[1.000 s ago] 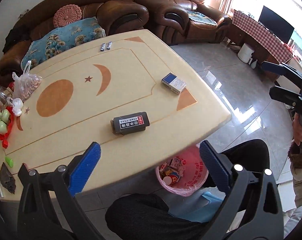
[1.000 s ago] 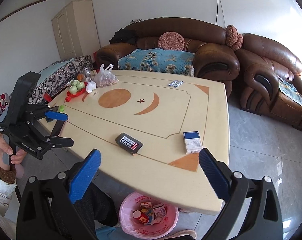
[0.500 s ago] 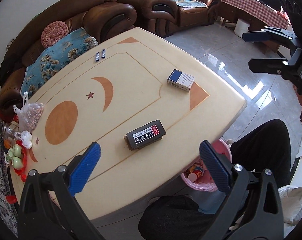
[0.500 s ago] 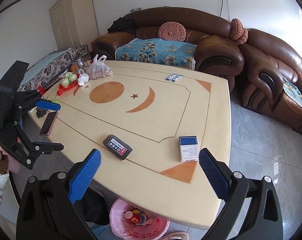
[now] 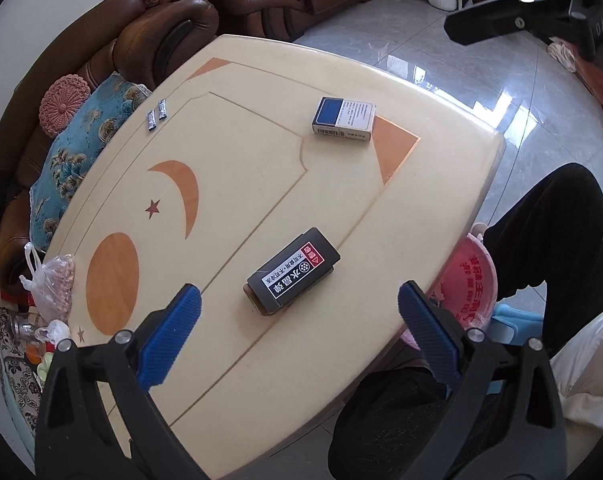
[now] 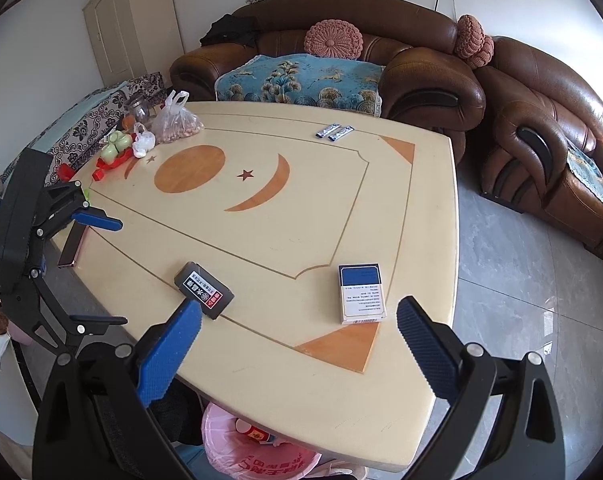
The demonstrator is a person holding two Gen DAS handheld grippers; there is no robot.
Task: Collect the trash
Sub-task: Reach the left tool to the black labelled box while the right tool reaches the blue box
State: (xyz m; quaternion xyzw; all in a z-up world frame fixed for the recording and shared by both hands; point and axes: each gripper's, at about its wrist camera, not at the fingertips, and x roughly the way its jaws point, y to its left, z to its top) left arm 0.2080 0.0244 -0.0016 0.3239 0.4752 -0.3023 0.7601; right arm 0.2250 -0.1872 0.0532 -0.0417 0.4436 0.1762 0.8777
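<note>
Left gripper [image 5: 299, 316] spread, empty, above black rectangular box with white label [image 5: 293, 271]. Right gripper [image 6: 299, 338] likewise spread; blue-and-white carton [image 6: 361, 293] lies beyond it on cream table [image 6: 285, 240]. Pink plastic bin [image 6: 257, 446], partly hidden under table edge, holds what looks like wrappers.

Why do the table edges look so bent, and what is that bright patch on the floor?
Left wrist view: the fisheye lens bows the table edge, and daylight glares off the glossy floor tiles. Right wrist view: the same bending curves the sofa and walls, corners go black, and lighting is soft and even on the tabletop.
</note>
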